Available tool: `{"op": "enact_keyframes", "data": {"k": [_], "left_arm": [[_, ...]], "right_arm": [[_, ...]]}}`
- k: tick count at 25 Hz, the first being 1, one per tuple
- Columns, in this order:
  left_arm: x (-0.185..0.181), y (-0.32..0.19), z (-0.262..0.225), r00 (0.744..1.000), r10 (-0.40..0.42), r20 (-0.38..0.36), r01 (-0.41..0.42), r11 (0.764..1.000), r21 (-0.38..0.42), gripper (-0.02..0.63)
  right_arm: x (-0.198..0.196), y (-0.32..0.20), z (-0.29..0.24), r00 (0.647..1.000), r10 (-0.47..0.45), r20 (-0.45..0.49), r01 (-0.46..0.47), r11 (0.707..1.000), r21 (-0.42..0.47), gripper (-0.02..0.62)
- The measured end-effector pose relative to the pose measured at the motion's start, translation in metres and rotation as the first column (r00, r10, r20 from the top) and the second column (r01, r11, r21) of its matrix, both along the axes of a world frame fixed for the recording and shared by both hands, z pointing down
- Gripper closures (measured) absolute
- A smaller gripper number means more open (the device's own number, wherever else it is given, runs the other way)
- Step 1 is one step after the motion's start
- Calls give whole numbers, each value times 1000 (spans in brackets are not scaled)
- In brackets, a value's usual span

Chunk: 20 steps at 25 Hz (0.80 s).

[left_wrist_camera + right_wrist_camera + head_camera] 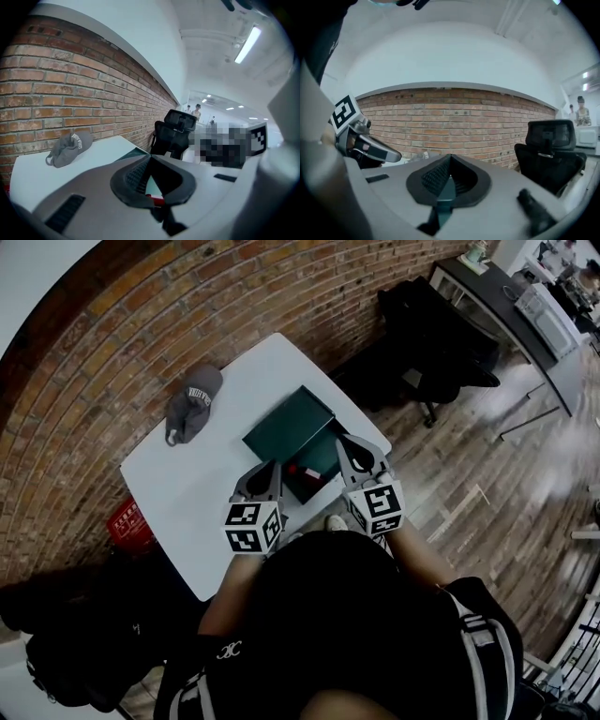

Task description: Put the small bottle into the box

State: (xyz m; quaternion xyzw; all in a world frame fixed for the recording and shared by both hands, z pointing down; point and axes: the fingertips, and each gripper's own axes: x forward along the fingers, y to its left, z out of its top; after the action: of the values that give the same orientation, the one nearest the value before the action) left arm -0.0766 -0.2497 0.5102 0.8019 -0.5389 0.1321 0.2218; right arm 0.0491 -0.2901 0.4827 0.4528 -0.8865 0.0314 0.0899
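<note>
So you've got the white table (187, 484) by the brick wall (141, 324), and the dark green box (314, 486) sits on it with its lid (289, 423) flipped open toward the wall. A grey cap (192, 404) lies off to the left, well apart from the box. Your left hand-held gripper (274, 466) hangs over the box's near left corner, jaws pressed together, nothing in them. Your right hand-held gripper (346, 440) is over the box's right side, also pressed together and empty. The small bottle (295, 468), just a red bit from up here, lies inside the box.
</note>
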Motion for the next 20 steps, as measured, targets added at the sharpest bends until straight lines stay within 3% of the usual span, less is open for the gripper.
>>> {"op": "enact_keyframes", "data": {"k": [6, 13, 20], "left_arm": [[2, -3, -8, 999, -23, 34, 21, 998, 58, 594], [-2, -7, -20, 996, -66, 60, 58, 989, 137, 594], [3, -11, -24, 996, -61, 65, 51, 986, 157, 594]], "right_arm": [[15, 12, -26, 991, 27, 127, -30, 999, 18, 566], [26, 3, -28, 987, 83, 134, -84, 996, 1, 566], [20, 4, -18, 993, 39, 108, -36, 999, -26, 566]]}}
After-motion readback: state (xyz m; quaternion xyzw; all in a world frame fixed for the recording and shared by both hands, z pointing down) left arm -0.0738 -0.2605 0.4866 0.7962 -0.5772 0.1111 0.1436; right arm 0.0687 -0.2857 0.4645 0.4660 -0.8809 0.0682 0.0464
